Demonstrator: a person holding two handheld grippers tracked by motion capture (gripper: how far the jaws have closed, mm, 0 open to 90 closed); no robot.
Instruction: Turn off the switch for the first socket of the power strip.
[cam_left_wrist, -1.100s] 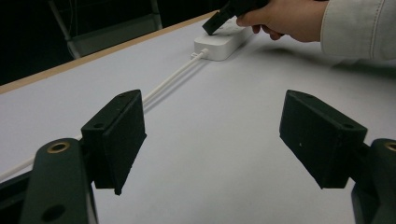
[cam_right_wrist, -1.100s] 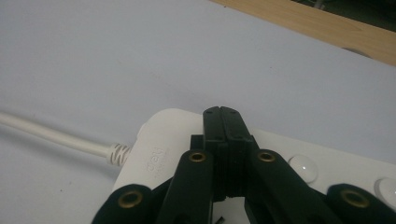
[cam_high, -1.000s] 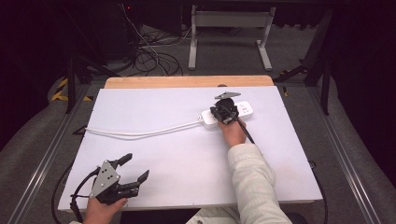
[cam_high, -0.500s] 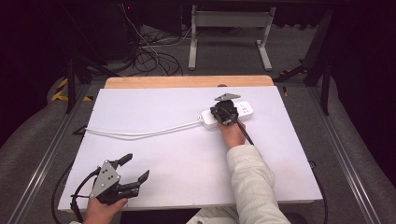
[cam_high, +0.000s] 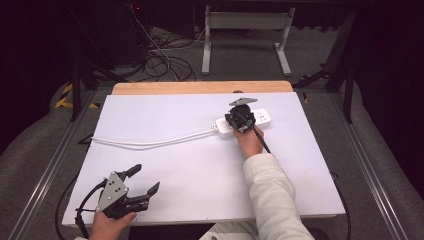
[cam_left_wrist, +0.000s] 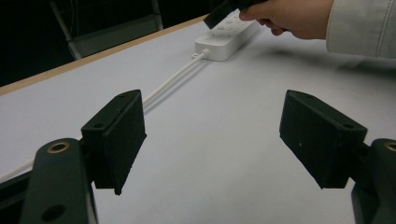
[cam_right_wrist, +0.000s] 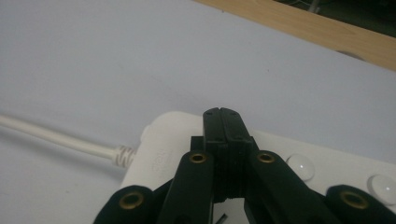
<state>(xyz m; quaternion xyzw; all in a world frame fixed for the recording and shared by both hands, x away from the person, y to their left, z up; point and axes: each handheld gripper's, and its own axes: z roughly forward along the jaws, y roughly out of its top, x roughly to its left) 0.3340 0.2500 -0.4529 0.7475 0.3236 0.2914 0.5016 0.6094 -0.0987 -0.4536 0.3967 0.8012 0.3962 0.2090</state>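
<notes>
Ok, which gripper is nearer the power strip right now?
Right. The right gripper is over the power strip, jaws shut above its cable end. The left gripper sits open at the table's near left corner, far from the strip.

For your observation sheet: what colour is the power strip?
White power strip, clearest in the right gripper view.

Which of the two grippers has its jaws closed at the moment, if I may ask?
The right gripper, over the white power strip, has its jaws pressed together; the left gripper, near the table's front edge, is spread wide.
</notes>
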